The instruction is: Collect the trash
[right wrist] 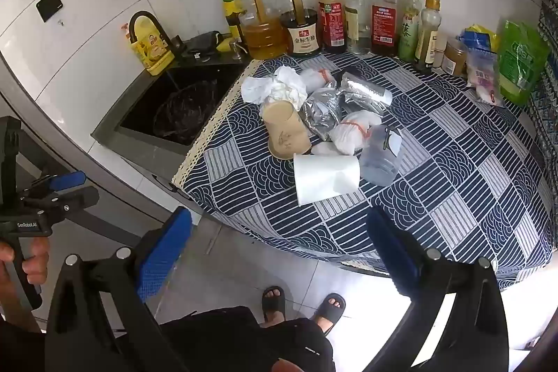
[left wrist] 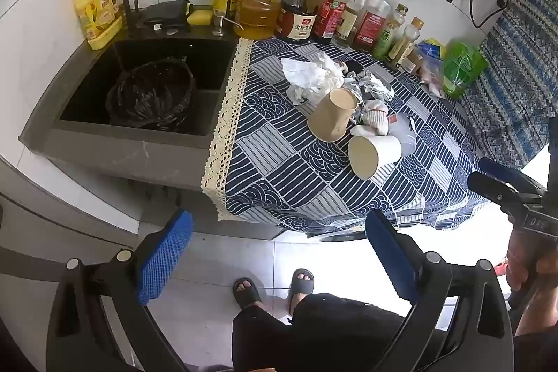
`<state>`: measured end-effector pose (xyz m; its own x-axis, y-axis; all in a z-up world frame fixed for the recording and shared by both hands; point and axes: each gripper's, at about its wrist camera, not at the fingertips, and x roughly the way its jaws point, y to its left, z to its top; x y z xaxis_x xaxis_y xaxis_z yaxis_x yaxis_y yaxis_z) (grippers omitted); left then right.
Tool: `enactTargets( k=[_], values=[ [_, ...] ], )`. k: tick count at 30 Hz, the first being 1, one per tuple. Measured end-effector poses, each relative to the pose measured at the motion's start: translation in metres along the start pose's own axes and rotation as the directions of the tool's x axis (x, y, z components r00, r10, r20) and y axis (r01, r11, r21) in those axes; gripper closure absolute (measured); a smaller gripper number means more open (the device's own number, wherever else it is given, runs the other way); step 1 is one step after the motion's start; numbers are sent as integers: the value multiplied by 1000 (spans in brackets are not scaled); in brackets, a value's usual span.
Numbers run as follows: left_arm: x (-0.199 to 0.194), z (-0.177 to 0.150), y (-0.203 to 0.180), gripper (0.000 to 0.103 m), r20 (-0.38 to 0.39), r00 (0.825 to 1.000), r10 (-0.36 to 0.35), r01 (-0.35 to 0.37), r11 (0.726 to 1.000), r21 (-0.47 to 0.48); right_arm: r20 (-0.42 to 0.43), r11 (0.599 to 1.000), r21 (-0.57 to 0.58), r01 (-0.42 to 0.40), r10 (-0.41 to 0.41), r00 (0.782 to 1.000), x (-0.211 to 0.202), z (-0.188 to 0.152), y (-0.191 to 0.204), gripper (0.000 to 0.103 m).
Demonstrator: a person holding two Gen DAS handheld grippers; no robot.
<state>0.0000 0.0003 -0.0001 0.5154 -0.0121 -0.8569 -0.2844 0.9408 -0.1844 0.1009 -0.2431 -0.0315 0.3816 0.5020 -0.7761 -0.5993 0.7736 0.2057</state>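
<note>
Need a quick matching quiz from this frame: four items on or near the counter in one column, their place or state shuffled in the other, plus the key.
Column 1
1. brown paper cup
2. white paper cup
3. black bin bag
4. crumpled white tissue

Column 2
A. sits inside the sink
B. on its side, nearest the front edge of the cloth
C. tipped over, between the tissue and the other cup
D. at the back of the pile, on the sink side

Pairs: 1-C, 2-B, 3-A, 4-D
</note>
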Motion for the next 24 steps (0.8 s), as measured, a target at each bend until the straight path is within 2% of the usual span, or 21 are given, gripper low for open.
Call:
enactTargets(
  k=[12, 24],
  values=[
    [0, 8, 9, 6, -7, 1000, -13, 13, 1000, -1, -13, 1000, -3, 14, -14, 1000, 14, 5, 1, 3],
    [11, 11, -1, 6, -19, 1000, -2, 1, 1000, -8, -30, 1000, 2, 3, -3, 1000, 12, 12, -15, 3]
  ],
)
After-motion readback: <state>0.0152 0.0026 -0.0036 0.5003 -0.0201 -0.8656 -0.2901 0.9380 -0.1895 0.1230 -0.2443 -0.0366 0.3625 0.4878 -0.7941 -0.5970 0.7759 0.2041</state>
